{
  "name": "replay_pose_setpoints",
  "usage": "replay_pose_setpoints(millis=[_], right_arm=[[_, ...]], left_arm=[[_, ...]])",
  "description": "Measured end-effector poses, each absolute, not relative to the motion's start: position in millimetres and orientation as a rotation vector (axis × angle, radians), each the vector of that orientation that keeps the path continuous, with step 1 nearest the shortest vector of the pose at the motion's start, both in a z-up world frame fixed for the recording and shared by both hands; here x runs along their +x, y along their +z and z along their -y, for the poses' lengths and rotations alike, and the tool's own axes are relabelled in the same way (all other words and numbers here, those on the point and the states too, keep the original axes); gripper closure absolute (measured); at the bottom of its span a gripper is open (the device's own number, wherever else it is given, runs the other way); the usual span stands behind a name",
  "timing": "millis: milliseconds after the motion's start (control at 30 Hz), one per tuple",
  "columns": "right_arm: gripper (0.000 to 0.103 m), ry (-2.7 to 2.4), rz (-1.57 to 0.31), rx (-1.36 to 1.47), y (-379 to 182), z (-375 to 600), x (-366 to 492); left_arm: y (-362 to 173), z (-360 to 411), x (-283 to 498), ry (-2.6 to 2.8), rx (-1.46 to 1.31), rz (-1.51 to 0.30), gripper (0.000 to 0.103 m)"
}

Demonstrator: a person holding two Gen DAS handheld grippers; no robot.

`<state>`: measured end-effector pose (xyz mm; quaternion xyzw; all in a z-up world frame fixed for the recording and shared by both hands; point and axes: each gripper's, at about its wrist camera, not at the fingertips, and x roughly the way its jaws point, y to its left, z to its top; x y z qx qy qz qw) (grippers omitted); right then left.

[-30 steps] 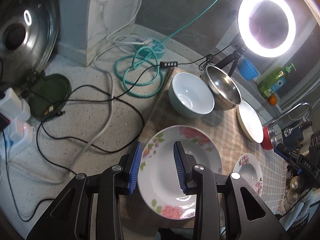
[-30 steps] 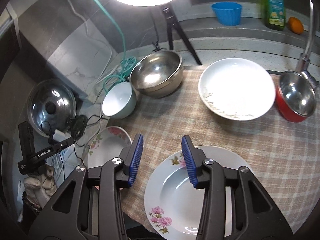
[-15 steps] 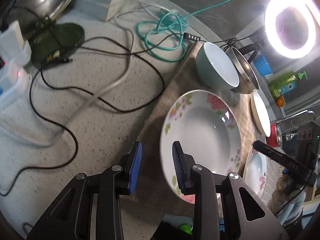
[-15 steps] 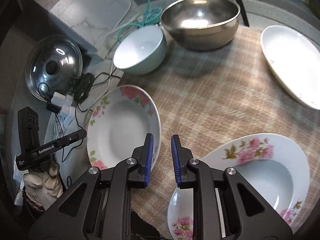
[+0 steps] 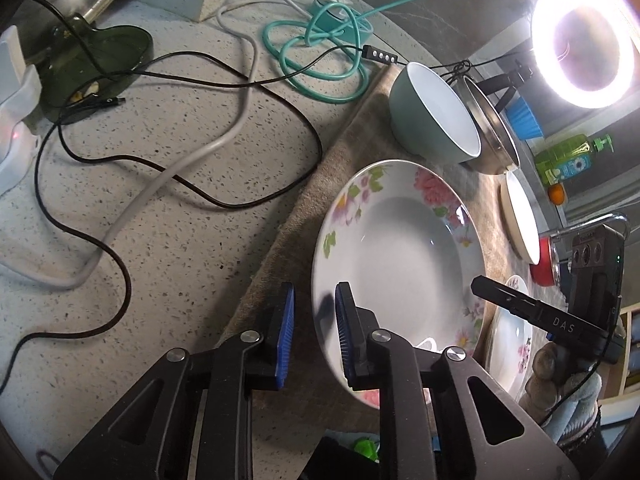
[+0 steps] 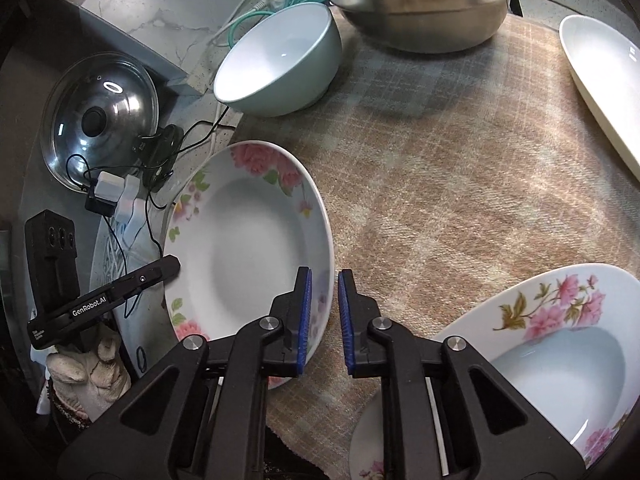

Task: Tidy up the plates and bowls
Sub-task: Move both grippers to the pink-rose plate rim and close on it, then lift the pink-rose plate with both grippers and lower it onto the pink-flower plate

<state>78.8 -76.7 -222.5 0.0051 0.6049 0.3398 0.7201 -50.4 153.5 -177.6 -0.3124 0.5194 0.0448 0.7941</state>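
The left tongs [image 5: 314,328] straddle the near-left rim of the flowered plate [image 5: 400,256], one pad outside and one over the rim; the jaws are closing, a gap still showing. The right tongs [image 6: 322,318] sit narrow astride the opposite rim of the same plate [image 6: 244,256], apparently pinching it. That plate lies at the left edge of the checked cloth [image 6: 440,184] on the speckled tabletop [image 5: 140,220]. A second flowered plate [image 6: 560,360] lies just right of the right tongs. Farther back stand a pale green bowl [image 6: 280,64] touching a steel bowl [image 6: 420,4], and a plain white plate [image 6: 600,80]. Cables [image 5: 200,168] trail over the tabletop.
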Motion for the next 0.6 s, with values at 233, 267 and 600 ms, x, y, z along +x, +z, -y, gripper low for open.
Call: replay_pose_setpoints(millis=[233,267,600], right_arm=[[0.092,0.756,-1.338,0.01,-225,75,80],[0.092,0.756,-1.339,0.01,-224,75,80],[0.091,0.742,-1.323,-0.024,-223,72,76]], left_arm=[[-177,-152,-44,0.075,-0.663,-1.12,0.091],[-177,-151,-43,0.074,-0.657,-1.12,0.092],[-172,-143,-39,0.072,-0.586,-1.12,0.091]])
